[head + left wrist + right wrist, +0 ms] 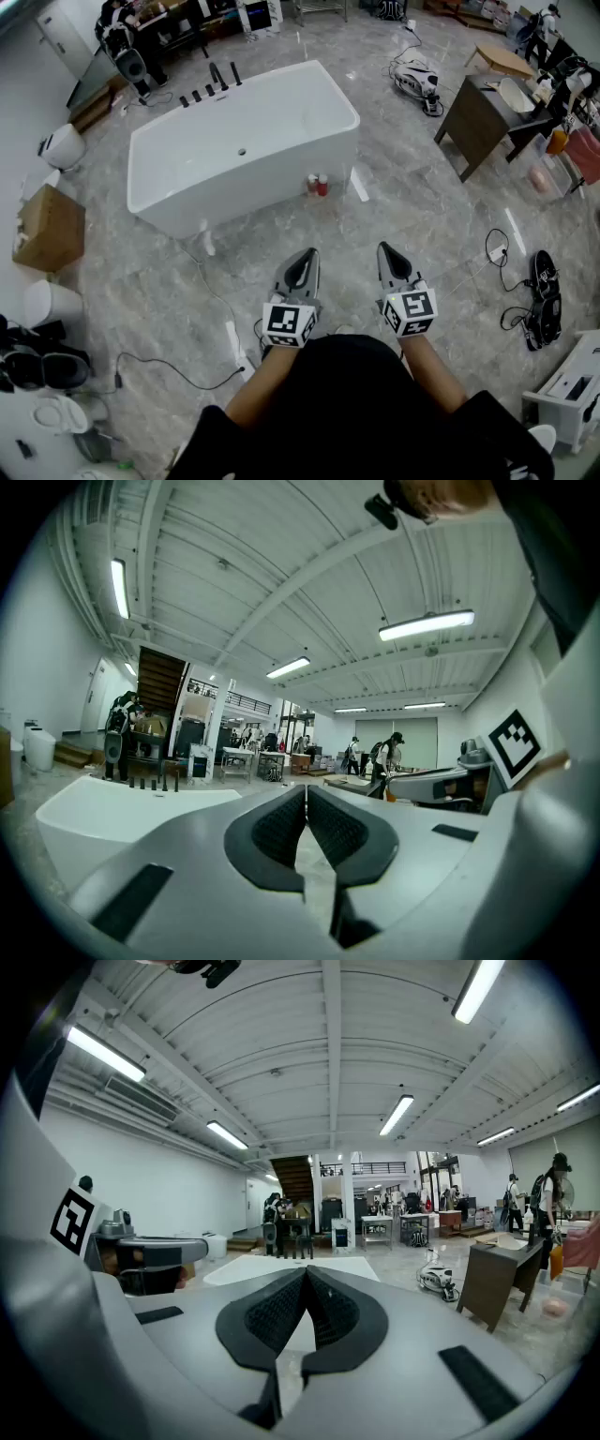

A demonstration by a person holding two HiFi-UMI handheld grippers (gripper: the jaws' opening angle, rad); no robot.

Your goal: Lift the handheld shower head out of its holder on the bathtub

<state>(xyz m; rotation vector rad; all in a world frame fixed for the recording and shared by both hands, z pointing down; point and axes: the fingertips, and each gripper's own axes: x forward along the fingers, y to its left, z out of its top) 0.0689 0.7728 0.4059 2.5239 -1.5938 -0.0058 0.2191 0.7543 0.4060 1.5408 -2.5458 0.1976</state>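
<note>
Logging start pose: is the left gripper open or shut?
Shut. The left gripper has its fingers pressed together at the tips, with nothing between them.

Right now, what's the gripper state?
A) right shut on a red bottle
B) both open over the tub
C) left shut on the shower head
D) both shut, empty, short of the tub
D: the left gripper and right gripper each show their fingers pressed together with nothing between them, and the head view has both over the floor, apart from the bathtub.
</note>
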